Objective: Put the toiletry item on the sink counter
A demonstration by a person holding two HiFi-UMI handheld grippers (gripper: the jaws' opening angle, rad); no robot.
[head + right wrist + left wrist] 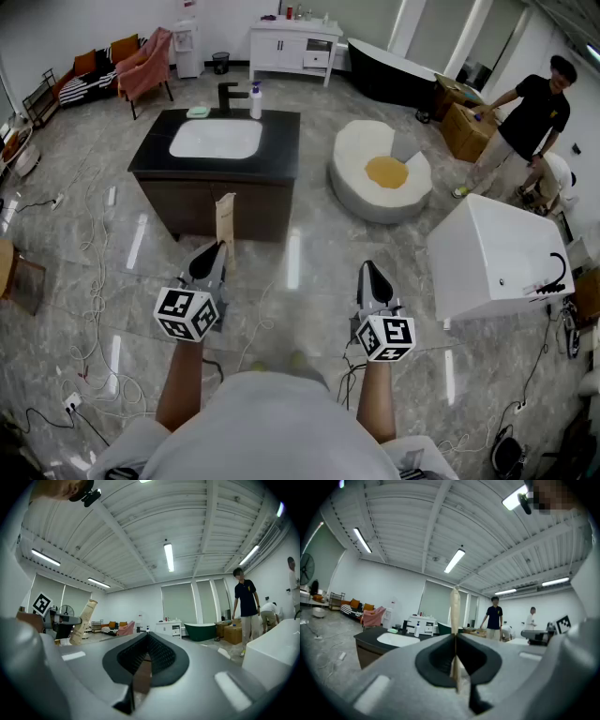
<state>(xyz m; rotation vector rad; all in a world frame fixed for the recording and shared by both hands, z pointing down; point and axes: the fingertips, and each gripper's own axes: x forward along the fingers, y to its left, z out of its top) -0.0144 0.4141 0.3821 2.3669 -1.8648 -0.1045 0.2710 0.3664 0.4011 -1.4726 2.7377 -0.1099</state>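
On the sink counter (281, 141), pump bottle (255, 100) (white), left tongs (221, 247) gripping tube (225, 216)

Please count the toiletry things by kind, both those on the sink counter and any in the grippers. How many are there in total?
White pump bottle, on the sink counter: 1
Green flat item, on the counter: 1
Tan tube, held in the left gripper: 1
Total: 3
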